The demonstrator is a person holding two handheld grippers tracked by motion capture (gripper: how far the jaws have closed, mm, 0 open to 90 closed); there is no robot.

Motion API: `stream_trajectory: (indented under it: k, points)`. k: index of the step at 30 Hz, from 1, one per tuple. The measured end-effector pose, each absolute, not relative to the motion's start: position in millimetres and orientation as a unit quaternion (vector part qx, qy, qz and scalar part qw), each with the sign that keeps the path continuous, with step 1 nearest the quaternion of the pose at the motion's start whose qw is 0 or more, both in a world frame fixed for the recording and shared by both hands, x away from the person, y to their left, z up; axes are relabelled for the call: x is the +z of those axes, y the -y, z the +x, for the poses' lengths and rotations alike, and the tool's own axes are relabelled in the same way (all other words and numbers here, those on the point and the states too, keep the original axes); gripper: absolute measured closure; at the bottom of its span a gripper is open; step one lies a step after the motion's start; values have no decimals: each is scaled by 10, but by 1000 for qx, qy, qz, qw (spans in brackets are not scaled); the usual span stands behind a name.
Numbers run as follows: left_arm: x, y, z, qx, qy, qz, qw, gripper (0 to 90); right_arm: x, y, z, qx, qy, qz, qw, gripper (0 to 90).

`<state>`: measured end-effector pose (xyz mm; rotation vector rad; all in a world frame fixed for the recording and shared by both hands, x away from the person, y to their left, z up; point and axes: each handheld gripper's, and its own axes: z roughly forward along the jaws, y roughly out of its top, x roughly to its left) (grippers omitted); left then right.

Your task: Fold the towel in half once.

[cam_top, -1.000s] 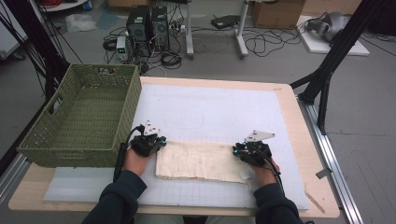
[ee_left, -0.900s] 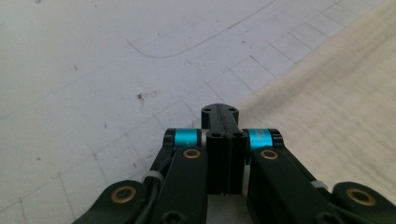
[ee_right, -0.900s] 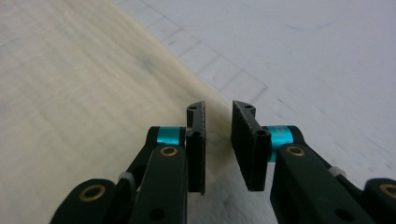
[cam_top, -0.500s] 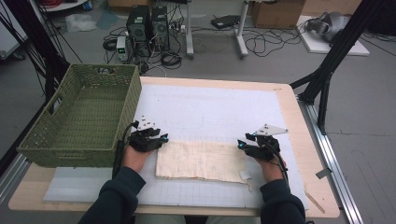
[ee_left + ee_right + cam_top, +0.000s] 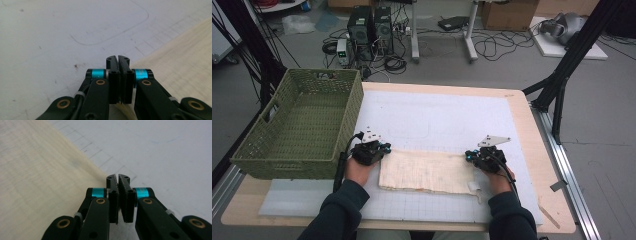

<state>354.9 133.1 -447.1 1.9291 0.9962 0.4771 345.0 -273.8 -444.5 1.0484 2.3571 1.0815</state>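
A wooden bench (image 5: 532, 150) carries a white gridded mat (image 5: 437, 120), with a green woven basket (image 5: 297, 125) at its left edge. A folded cream cloth (image 5: 427, 172) lies flat on the mat's near part. The left gripper (image 5: 379, 148) sits at the cloth's far left corner and the right gripper (image 5: 472, 156) at its far right corner, each with fingers pressed together; whether either pinches cloth is unclear.

One wooden table (image 5: 532, 125) carries one white gridded mat (image 5: 437, 120), one folded cream cloth (image 5: 427, 172) and one green woven basket (image 5: 297, 127). Two hand-held grippers are present, one left gripper (image 5: 379, 150) and one right gripper (image 5: 473, 156). On the floor behind stand two black computer towers (image 5: 371, 25) and one cardboard box (image 5: 507, 7).
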Motion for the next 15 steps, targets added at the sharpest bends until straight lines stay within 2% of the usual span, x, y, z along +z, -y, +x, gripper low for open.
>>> stream_trajectory:
  k: [7,13,15]
  points:
    - [-4467,-1280,3613,211,-410,753,470,868,-4403,2724,3491,370,-817,372,238,869]
    - [-4483,-1268,3649,204,-414,757,463,864,-4461,2711,3535,360,-815,389,234,831]
    - [-4471,-1286,3642,204,-413,755,467,820,-4448,2716,3527,364,-810,392,240,770]
